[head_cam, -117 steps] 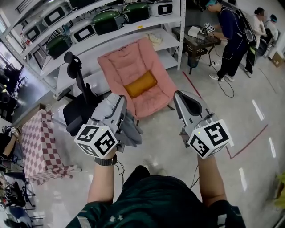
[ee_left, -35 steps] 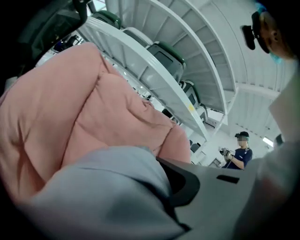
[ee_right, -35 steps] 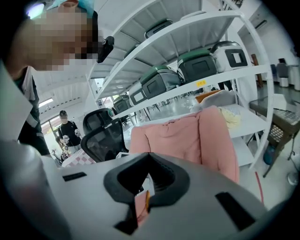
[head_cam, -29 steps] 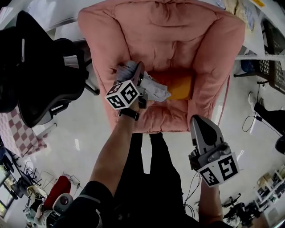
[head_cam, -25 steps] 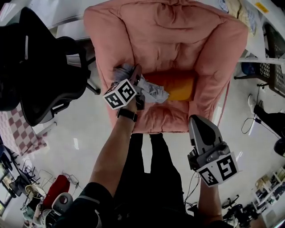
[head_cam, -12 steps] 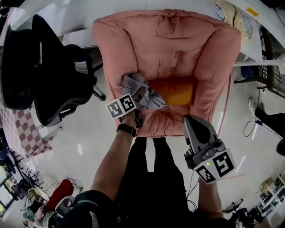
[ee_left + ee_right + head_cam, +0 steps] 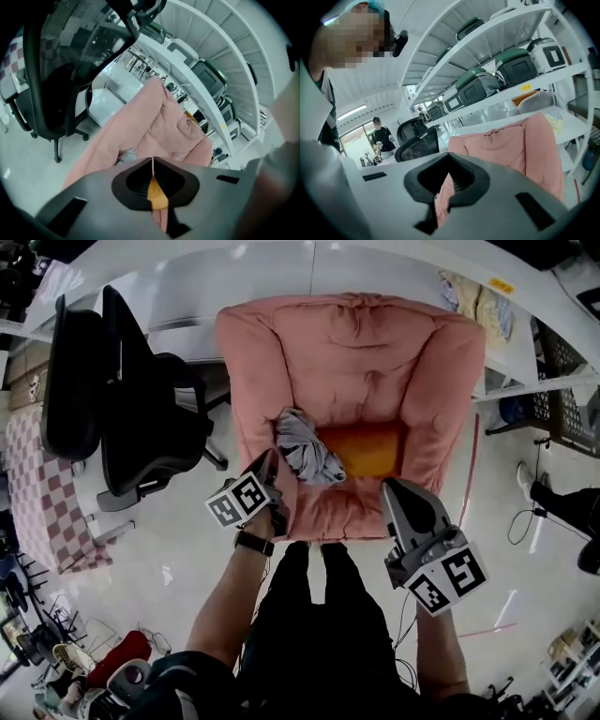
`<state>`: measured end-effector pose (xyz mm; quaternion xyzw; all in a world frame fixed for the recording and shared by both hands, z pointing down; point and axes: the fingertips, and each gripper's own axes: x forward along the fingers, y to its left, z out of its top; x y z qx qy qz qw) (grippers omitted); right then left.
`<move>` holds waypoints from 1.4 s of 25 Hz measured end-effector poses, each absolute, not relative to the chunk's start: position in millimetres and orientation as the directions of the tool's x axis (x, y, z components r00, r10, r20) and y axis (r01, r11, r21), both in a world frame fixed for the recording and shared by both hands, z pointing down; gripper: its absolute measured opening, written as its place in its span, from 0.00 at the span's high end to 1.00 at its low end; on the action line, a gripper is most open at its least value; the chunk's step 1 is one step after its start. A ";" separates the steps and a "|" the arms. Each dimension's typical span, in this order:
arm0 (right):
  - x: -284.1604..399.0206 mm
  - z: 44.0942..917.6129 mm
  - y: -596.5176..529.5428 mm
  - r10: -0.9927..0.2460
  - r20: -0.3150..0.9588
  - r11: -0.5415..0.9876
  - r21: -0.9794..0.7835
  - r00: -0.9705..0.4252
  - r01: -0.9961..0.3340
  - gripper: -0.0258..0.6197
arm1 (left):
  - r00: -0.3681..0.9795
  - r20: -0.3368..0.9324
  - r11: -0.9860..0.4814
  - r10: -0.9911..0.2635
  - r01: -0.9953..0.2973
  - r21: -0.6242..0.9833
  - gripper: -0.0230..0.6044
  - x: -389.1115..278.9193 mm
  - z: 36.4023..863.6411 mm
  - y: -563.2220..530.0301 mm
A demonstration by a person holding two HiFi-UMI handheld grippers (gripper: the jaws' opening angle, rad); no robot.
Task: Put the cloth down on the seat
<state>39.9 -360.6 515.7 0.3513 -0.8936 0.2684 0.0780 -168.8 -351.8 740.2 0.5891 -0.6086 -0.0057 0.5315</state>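
The gray cloth (image 7: 307, 446) lies bunched up on the pink seat (image 7: 375, 352) just ahead of your left claw (image 7: 153, 161), whose jaws are closing on nothing.

From my station, a black mesh-backed office chair on castors (image 7: 122, 399) stands on the pale glossy floor (image 7: 187, 549), and the left gripper view shows it close up (image 7: 56, 84). A red-and-white checked cloth (image 7: 42, 484) hangs at the far left edge, beside that chair. I see a thin red line on the floor (image 7: 466, 470) and, further right, a black wire basket (image 7: 562, 371). Crumpled beige fabric (image 7: 473, 301) lies on a white surface near the top. In the right gripper view, white metal shelving (image 7: 506, 96) carries dark green and grey box-shaped appliances (image 7: 515, 65), and a person in black (image 7: 383, 136) stands far back.
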 end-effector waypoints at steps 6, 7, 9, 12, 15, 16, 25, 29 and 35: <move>35.7 485.9 -365.0 -0.609 0.282 0.622 -0.409 -0.741 -0.667 0.96 | 0.262 0.522 0.168 -0.812 -0.752 0.637 0.95 -171.4 647.9 -357.7; 34.5 480.2 -364.8 -0.611 0.275 0.626 -0.406 -0.742 -0.666 0.96 | 0.273 0.501 0.140 -0.821 -0.754 0.642 0.95 -169.4 633.2 -357.4; 32.7 469.6 -364.9 -0.614 0.265 0.630 -0.402 -0.743 -0.664 0.96 | 0.297 0.463 0.090 -0.836 -0.757 0.647 0.95 -164.9 605.6 -355.8; 33.1 454.3 -367.9 -0.619 0.256 0.638 -0.387 -0.742 -0.666 0.96 | 0.328 0.419 0.008 -0.846 -0.779 0.627 0.95 -154.3 568.9 -355.6; 32.8 439.2 -370.4 -0.623 0.242 0.656 -0.356 -0.744 -0.666 0.96 | 0.365 0.389 -0.089 -0.846 -0.816 0.571 0.95 -140.9 535.1 -355.2; 31.6 433.1 -370.6 -0.626 0.234 0.661 -0.347 -0.744 -0.665 0.96 | 0.372 0.380 -0.116 -0.847 -0.826 0.551 0.95 -138.2 523.5 -354.2; 15.0 381.2 -381.8 -0.665 0.175 0.675 -0.276 -0.726 -0.684 0.96 | 0.386 0.272 -0.234 -0.881 -0.858 0.458 0.95 -148.1 426.7 -356.5; 8.5 355.3 -381.3 -0.671 0.143 0.690 -0.238 -0.728 -0.683 0.96 | 0.403 0.217 -0.275 -0.889 -0.850 0.450 0.95 -140.8 387.5 -354.3; 0.1 319.2 -380.0 -0.674 0.090 0.708 -0.206 -0.733 -0.676 0.96 | 0.432 0.156 -0.331 -0.888 -0.837 0.435 0.95 -129.9 345.6 -353.1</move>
